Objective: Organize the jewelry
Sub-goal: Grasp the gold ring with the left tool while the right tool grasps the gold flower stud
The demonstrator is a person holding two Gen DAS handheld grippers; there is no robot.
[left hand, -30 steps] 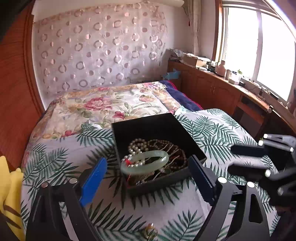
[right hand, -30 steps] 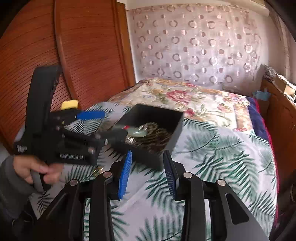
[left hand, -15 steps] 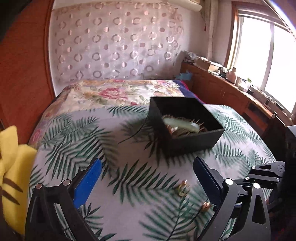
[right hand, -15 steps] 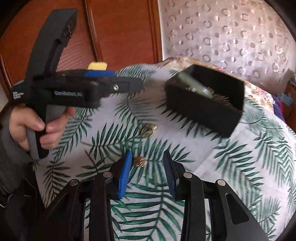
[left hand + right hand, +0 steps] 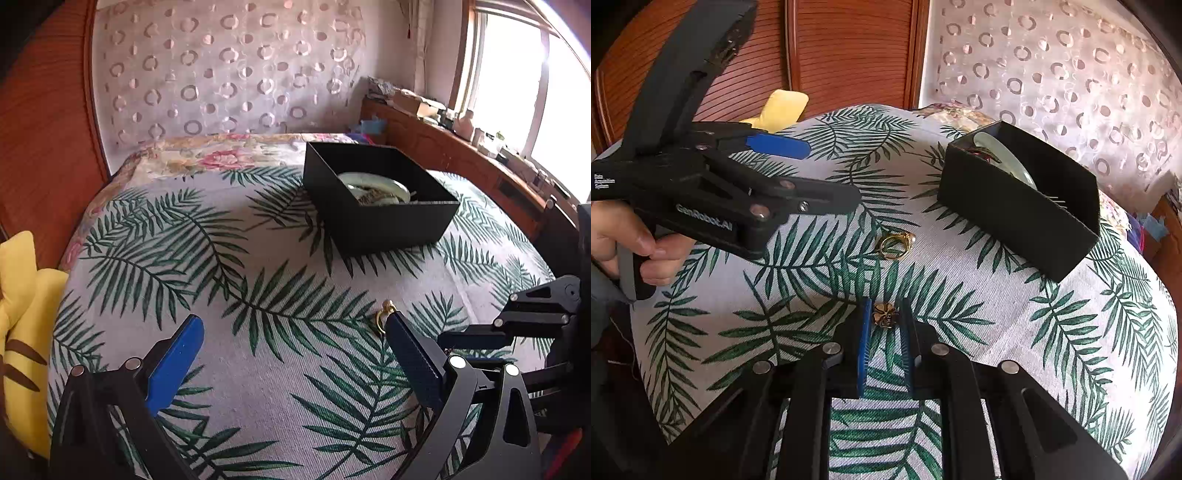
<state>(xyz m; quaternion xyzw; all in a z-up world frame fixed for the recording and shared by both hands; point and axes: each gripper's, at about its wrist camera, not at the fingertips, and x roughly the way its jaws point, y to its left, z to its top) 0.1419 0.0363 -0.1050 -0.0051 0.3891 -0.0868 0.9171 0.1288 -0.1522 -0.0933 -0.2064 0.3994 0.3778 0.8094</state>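
A black box [image 5: 380,199] [image 5: 1023,199] on the palm-leaf cloth holds a pale green bangle [image 5: 373,182] [image 5: 1008,158] on a pile of beads. A gold ring [image 5: 895,243] [image 5: 382,315] lies loose on the cloth before the box. A small bronze flower piece [image 5: 885,314] lies between the fingertips of my right gripper [image 5: 884,317], whose jaws stand narrowly apart around it, resting on the cloth. My left gripper [image 5: 291,339] is wide open and empty; the ring peeks out just past its right finger tip.
A yellow plush [image 5: 22,325] [image 5: 779,107] sits at the cloth's left edge by the wooden wall panel. The table [image 5: 258,387] is round with edges dropping off. A wooden sideboard [image 5: 461,162] with clutter runs under the window at right.
Both grippers have pulled back from the box and dropped toward the cloth. My right gripper has narrowed and come down around the bronze flower piece. The left has stayed wide open.
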